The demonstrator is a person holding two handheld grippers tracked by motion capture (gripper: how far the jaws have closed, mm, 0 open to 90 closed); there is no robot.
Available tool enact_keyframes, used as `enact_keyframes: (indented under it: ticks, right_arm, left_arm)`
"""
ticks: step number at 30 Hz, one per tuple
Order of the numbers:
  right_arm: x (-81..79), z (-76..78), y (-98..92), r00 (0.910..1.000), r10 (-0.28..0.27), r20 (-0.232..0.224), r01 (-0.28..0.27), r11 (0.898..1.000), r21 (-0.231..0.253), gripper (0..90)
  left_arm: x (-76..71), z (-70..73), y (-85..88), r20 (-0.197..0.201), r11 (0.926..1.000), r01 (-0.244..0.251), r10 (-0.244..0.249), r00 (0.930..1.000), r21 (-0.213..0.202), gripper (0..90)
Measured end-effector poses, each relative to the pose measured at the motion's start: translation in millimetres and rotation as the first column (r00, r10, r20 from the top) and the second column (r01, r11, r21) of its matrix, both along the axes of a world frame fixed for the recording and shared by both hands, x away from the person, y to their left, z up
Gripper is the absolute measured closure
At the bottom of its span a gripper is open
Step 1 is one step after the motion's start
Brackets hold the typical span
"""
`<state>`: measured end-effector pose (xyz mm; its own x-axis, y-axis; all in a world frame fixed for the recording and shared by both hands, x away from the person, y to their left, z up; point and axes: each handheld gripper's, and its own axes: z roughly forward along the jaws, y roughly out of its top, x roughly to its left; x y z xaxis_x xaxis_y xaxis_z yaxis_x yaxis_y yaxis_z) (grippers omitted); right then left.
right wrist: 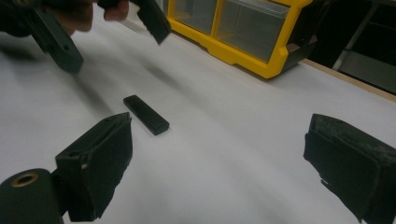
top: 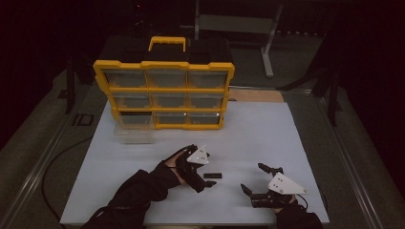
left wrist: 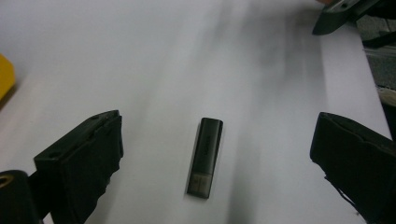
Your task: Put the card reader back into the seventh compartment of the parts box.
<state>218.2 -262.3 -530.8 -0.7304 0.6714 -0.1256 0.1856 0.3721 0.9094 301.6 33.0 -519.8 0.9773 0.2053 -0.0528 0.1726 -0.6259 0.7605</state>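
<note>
usb stick (left wrist: 205, 157) lies between open left tongs (left wrist: 219, 154).

You've got a black USB stick (left wrist: 205, 157) on a white mat (top: 258, 138), plus a yellow-framed organizer (top: 165, 89) with clear drawers.

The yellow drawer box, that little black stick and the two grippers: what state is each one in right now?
Black stick: lying flat on the white sheet, untouched.
Left gripper: open, jaws either side of the stick, not closed on it.
Right gripper: open, holding nothing.
Yellow drawer box: upright, bottom-left drawer out.
Clear drawer: lying on the sheet before the box.
</note>
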Motion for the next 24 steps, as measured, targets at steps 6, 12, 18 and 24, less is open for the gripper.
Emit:
enact_keyframes:
  ticks: [6, 12, 18, 24]
  right_arm:
    - [-0.2, 0.0, 0.1, 1.0, -0.002, 0.001, 0.002, 1.0, -0.003, 7.9]
    - [-0.2, -0.1, 0.0, 1.0, -0.003, 0.0, 0.003, 1.0, -0.002, 7.9]
    - [-0.3, -0.1, 0.0, 1.0, -0.003, 0.0, 0.003, 1.0, -0.003, 7.9]
    - [-0.3, 0.0, 0.1, 1.0, -0.003, 0.001, 0.003, 1.0, -0.005, 7.9]
  left_arm:
    - [1.5, -8.9, -6.6, -0.004, 0.9998, 0.008, -0.008, 1.0, 0.016, 9.1]
    - [3.2, -15.1, -10.1, 0.001, 0.9989, 0.019, -0.019, 0.9998, 0.043, 16.6]
    - [3.5, -22.4, -15.1, -0.016, 0.9973, 0.013, -0.012, 0.9998, 0.072, 25.4]
    - [3.7, -27.9, -18.5, -0.031, 0.9937, 0.022, -0.019, 0.9993, 0.11, 41.1]
